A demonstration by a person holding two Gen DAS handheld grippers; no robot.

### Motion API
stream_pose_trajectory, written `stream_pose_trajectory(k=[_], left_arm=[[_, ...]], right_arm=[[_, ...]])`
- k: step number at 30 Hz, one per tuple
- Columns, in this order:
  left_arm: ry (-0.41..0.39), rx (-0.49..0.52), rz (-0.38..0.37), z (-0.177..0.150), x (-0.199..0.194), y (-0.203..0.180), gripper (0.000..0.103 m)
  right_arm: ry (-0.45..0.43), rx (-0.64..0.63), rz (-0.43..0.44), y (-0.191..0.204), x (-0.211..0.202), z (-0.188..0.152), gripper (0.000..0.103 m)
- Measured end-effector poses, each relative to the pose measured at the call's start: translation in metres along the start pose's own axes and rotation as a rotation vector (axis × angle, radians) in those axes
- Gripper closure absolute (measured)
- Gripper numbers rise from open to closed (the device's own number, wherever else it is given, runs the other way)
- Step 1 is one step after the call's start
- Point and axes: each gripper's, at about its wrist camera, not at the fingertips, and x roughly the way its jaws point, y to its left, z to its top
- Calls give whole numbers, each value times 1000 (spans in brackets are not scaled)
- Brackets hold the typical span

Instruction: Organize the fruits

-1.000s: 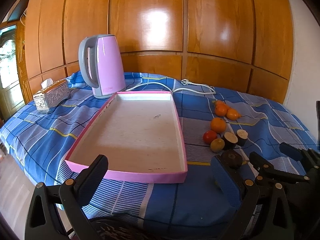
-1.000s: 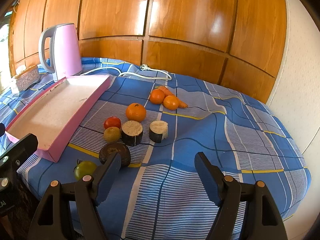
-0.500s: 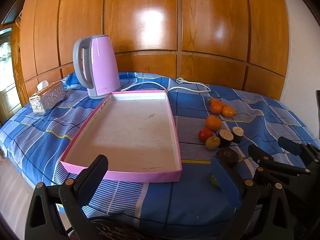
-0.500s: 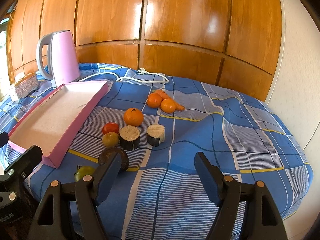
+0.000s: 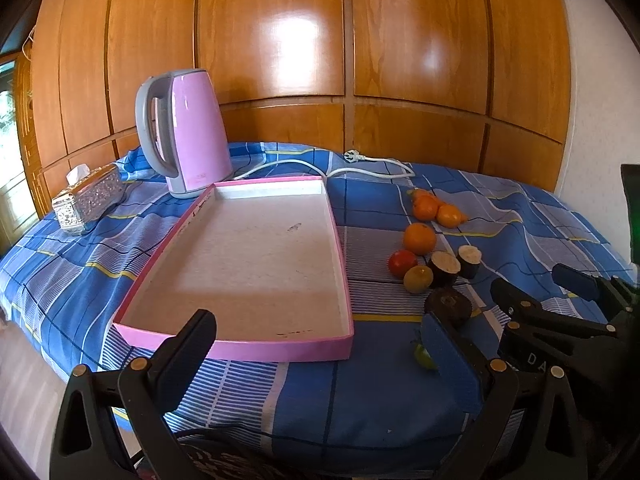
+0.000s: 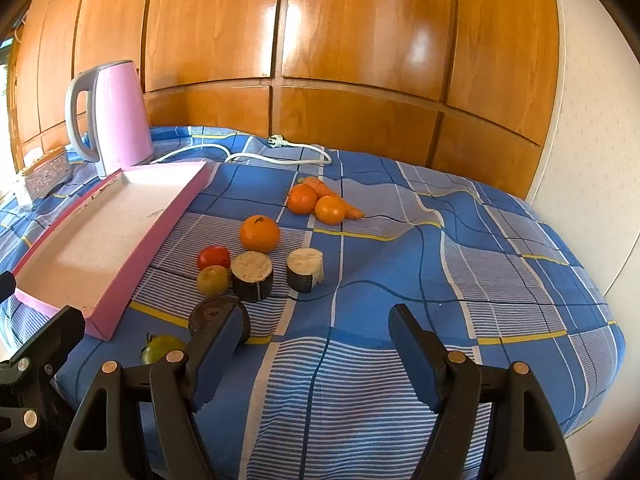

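An empty pink tray lies on the blue checked cloth. To its right lie fruits: a large orange, two smaller oranges beside a carrot, a red tomato, a yellow-green fruit, two cut dark pieces, a dark round fruit and a green tomato. My left gripper is open and empty before the tray's near edge. My right gripper is open and empty, just short of the fruits.
A pink electric kettle stands behind the tray, its white cord and plug on the cloth. A silver tissue box sits at the far left. Wooden panels back the table; a white wall is at the right.
Both grippers have pulled back and lowered slightly, so the tray and fruits look a little farther and more level. Both stay open. Nothing on the table has moved.
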Motion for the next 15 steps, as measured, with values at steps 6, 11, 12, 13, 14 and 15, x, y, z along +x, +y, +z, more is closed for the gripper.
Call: stream_pose_trajectory(k=[6,11,12,13,14,15], left_arm=[[2,9,-4,0,0,-2,0],[7,2,-6,0,2,-2,1],[10,0,-7,0,3,-2,1],[14,-2,-11,0,3,-2,1],[18,-1,-20,0,4,-2,1],[25,2,-32,0,5,-3,1]], right_arm=[[2,0,-2,1,2,0,26],[13,11,-2,0,5,0,26],[14,12,-2,0,5,-1,26],[15,11,-2,0,5,-1,26],[17,10,-1,0,6,-1,26],[19,10,0,0,6,-1,26]])
